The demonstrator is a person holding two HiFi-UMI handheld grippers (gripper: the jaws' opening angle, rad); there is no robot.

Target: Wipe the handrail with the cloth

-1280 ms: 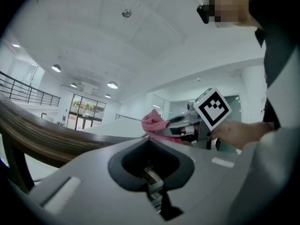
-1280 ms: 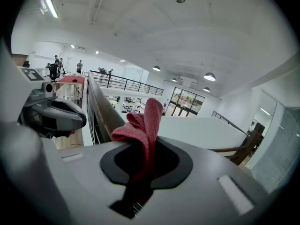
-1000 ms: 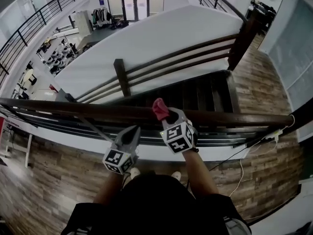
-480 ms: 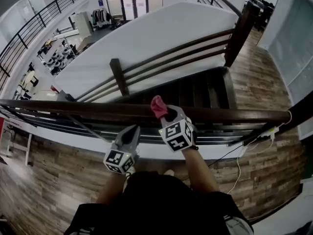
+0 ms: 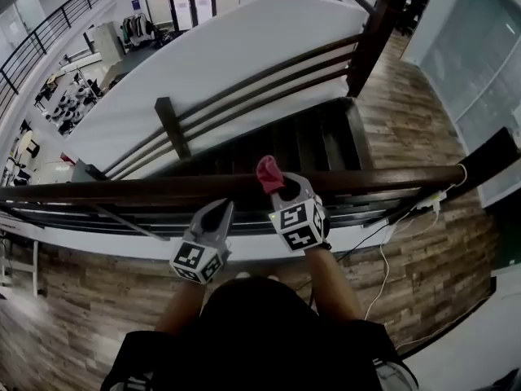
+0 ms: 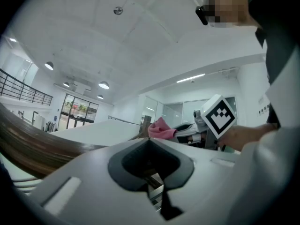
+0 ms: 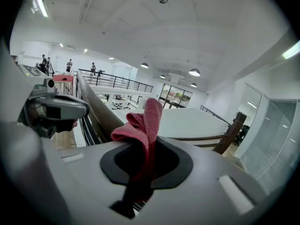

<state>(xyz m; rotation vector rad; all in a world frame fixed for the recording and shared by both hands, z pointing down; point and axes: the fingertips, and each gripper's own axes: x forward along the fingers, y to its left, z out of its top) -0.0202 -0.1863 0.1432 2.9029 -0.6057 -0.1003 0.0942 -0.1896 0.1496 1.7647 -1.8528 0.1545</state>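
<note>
A dark wooden handrail (image 5: 122, 191) runs across the head view from left to right. A pink-red cloth (image 5: 268, 173) rests on top of it, bunched and sticking up. My right gripper (image 5: 278, 188) is shut on the cloth (image 7: 146, 120), and the handrail (image 7: 96, 108) runs off to the left behind it. My left gripper (image 5: 220, 212) is shut with nothing in it, just on the near side of the rail and to the left of the cloth. In the left gripper view, the cloth (image 6: 161, 129) shows beyond my left gripper (image 6: 151, 149).
Beyond the handrail a dark staircase (image 5: 317, 141) goes down, with a second wooden railing (image 5: 244, 96) and post (image 5: 169, 126) beside it. Metal bars run under the rail. A white cable (image 5: 383, 259) lies on the wood floor at the right. The person's arms and dark clothing fill the bottom.
Both grippers and the cloth have moved a little to the right along the handrail, and the head view has shifted with them. The grip on the cloth is unchanged.
</note>
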